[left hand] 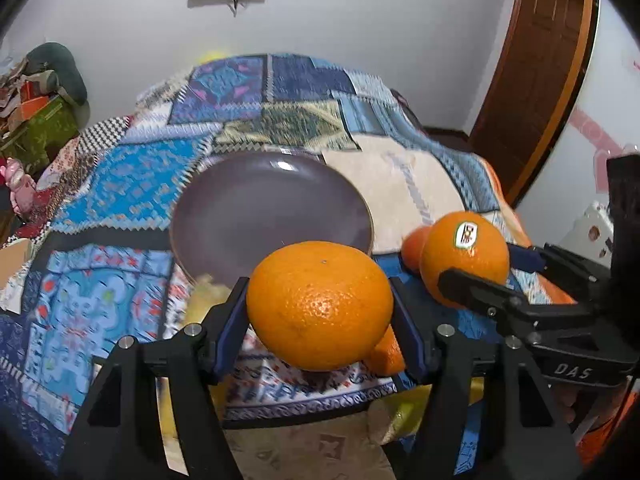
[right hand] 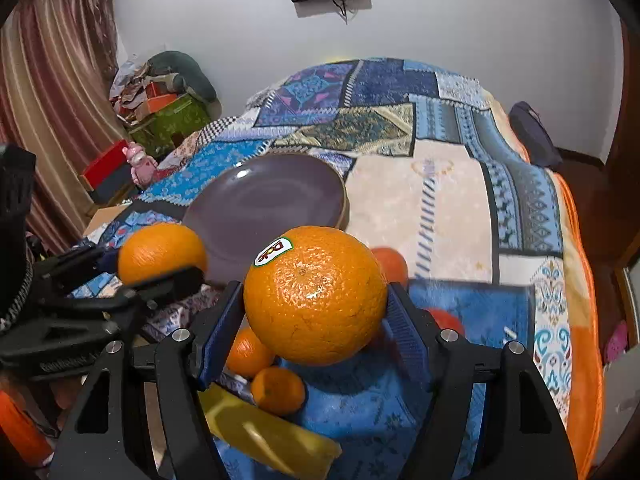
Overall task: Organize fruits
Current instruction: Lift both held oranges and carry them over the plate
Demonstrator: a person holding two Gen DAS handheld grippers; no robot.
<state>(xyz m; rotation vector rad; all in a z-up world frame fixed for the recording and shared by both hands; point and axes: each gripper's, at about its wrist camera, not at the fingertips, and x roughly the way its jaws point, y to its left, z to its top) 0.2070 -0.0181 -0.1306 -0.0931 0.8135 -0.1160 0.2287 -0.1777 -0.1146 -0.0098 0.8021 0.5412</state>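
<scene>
My left gripper (left hand: 320,300) is shut on a plain orange (left hand: 320,304) and holds it above the blanket, just in front of the purple plate (left hand: 240,208). My right gripper (right hand: 316,300) is shut on an orange with a sticker (right hand: 316,296), also held up near the plate (right hand: 280,192). Each gripper shows in the other's view: the right one with its stickered orange (left hand: 464,260) at the right, the left one with its orange (right hand: 160,252) at the left. Several small oranges (right hand: 278,390) lie on the blanket below.
A patchwork blanket (right hand: 440,200) covers the bed. A yellow flat object (right hand: 264,436) lies under my right gripper. Boxes and clutter (right hand: 160,112) stand at the far left, a wooden door (left hand: 536,80) at the right, a dark bag (right hand: 532,136) beyond the bed.
</scene>
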